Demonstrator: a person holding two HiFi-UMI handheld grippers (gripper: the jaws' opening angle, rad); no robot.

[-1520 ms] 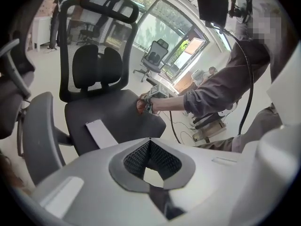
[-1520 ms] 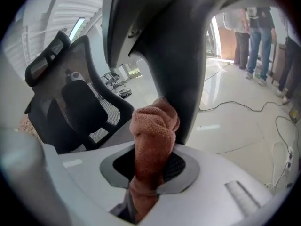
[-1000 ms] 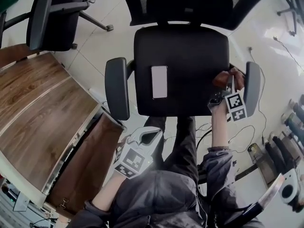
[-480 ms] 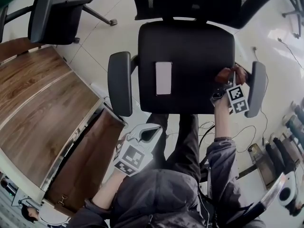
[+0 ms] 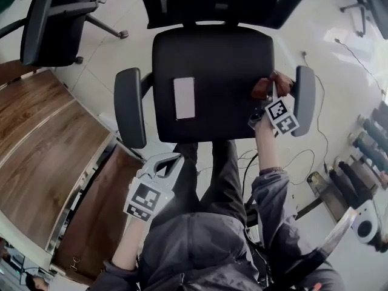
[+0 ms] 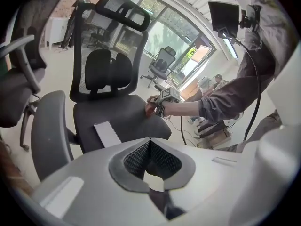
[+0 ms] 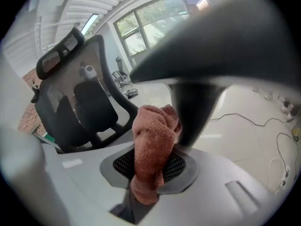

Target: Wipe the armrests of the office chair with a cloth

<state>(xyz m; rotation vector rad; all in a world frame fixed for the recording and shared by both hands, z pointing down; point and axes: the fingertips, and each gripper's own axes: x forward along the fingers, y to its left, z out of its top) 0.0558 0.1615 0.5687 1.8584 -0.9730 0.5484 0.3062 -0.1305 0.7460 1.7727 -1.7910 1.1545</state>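
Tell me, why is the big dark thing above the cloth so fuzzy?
Right gripper view: the armrest sits very near the lens, out of focus, while the cloth is sharp. Left gripper view: the wide lens curves the chair.

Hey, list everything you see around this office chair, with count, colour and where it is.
office chair: one, black, centre, mesh back
armrests: two, black, one each side of the seat
flat rectangle: one, white, lying on the seat
cloth: one, reddish-brown, bunched in the right claw, near the right armrest
second chair: one, black, far left
wooden desk: one, brown, left
floor cable: one, dark, pale floor at right
left claw: one, white, shut, empty, low before the chair
right claw: one, white, shut on the cloth
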